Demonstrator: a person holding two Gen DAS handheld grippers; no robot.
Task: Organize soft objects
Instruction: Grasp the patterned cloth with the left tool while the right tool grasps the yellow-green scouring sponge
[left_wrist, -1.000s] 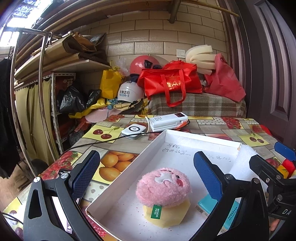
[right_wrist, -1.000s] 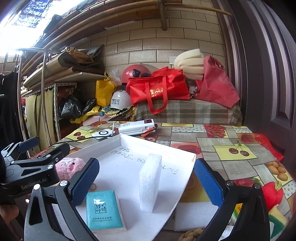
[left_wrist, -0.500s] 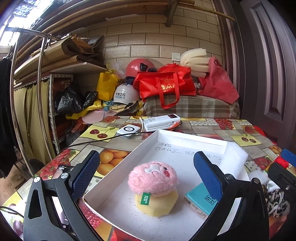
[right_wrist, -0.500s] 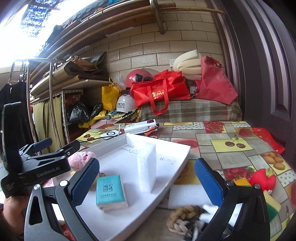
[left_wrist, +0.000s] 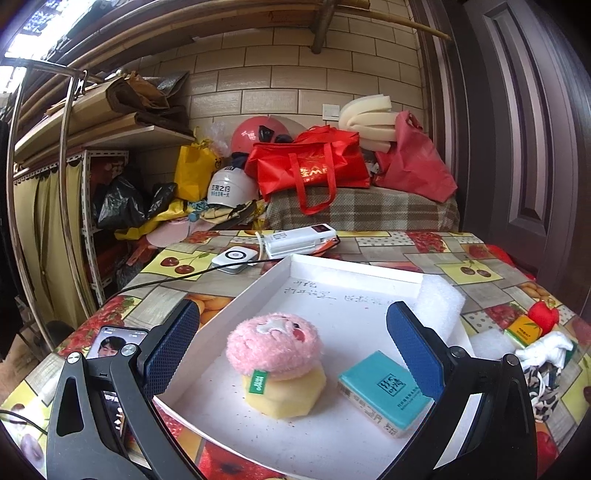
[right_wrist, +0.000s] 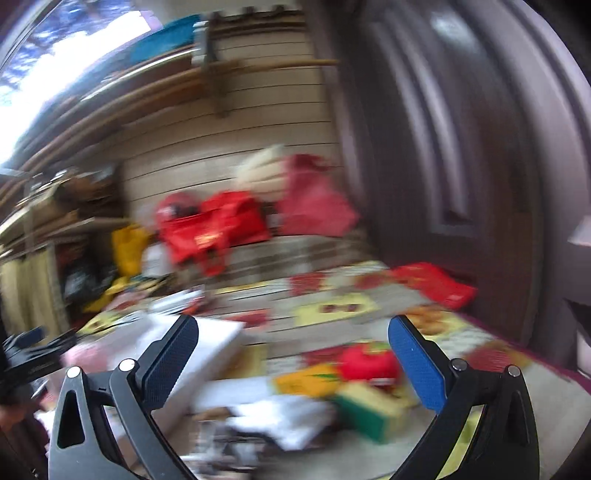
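The white tray (left_wrist: 354, 273) sits mid-worktop collecting soft things: pink plush (left_wrist: 273, 347) on a yellow sponge (left_wrist: 291, 391), teal tissue pack (left_wrist: 384, 391) beside. Both tools, left (left_wrist: 291, 350) and right (right_wrist: 295, 362), gape empty; loose items wait toward the worktop's right edge.

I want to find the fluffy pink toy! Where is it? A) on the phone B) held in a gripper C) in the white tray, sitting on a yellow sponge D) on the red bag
C: the pink plush toy rests on the yellow sponge inside the white tray, beside a teal tissue pack.
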